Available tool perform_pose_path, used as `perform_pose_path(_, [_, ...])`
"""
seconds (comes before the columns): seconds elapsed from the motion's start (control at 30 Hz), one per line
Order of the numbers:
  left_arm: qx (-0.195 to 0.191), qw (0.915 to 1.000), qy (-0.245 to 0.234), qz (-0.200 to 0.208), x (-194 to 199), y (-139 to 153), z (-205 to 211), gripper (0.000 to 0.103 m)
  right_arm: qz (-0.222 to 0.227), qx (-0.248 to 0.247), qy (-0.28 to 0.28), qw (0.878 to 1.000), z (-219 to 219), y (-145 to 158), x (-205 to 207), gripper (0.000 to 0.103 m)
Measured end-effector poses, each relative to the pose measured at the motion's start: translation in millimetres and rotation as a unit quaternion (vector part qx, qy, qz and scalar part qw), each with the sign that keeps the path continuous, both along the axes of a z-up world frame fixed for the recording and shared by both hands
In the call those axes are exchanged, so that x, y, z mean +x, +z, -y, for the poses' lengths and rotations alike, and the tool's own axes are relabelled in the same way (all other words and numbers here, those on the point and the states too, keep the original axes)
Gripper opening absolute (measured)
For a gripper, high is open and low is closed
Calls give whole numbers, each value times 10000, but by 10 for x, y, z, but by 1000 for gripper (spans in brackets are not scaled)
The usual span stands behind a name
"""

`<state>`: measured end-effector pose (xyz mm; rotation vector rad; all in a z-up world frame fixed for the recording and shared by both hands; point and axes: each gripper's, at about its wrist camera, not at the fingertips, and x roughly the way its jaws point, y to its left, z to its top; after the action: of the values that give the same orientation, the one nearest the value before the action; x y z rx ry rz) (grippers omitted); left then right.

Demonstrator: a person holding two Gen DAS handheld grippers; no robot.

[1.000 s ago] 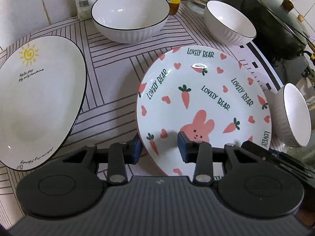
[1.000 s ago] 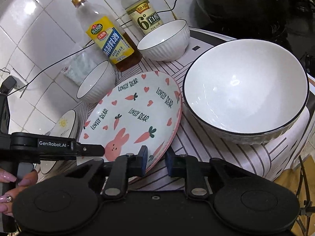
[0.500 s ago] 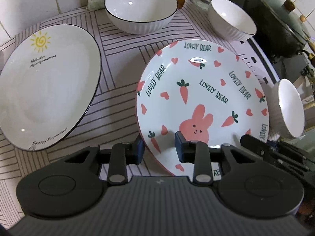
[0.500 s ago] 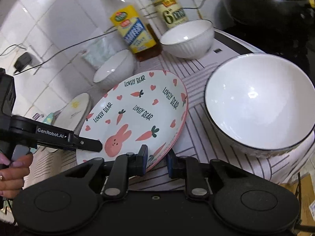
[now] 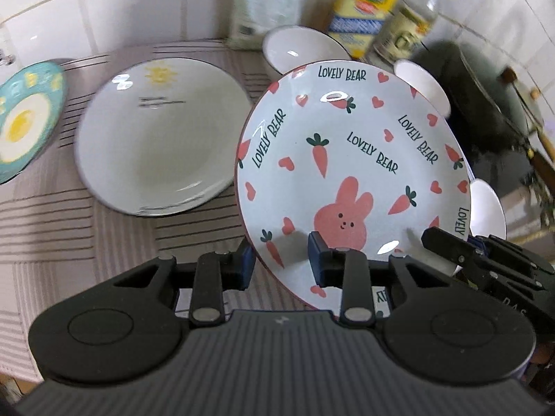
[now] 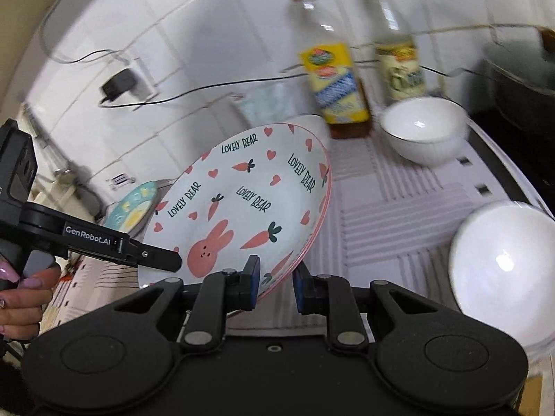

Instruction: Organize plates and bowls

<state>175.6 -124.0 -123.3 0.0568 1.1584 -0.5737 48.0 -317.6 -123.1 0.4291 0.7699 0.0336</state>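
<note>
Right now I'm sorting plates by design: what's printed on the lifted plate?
Pink bunny, carrots, hearts and "LOVELY BEAR" on the white plate; clearest in the left wrist view.

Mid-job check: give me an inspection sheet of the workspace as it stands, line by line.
Surface: striped mat over the counter.
Job's things: bunny plate tilted up off the mat; sun plate, egg plate and white bowls resting on it.
Clutter: two bottles by the wall.
Grippers: left hand-held gripper and right hand-held gripper each straddle the bunny plate's rim.
Cables: black cable and plug along the tiles.
Surroundings: white tiled wall, dark lidded pot.
</note>
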Motion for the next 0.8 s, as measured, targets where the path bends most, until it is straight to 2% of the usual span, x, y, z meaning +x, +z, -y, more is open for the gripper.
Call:
perform_pose_path(0.17, [-19, 9986, 528, 90, 88, 92, -320, 31, 5, 65, 504, 9987, -174, 6, 329, 25])
perform_pose_path(0.37, [100, 9943, 1062, -95, 446, 5, -660, 31, -215, 127, 1018, 9945, -368, -109, 930, 25])
perform_pose_path(0.5, [314, 9923, 1177, -207, 725, -134, -736, 31, -510, 256, 1138, 9919, -461, -285, 1300, 25])
perform_pose_path(0.8, [484, 9846, 1451, -852, 1178, -442, -872, 32, -1184, 127, 1272, 9847, -603, -522, 1801, 25])
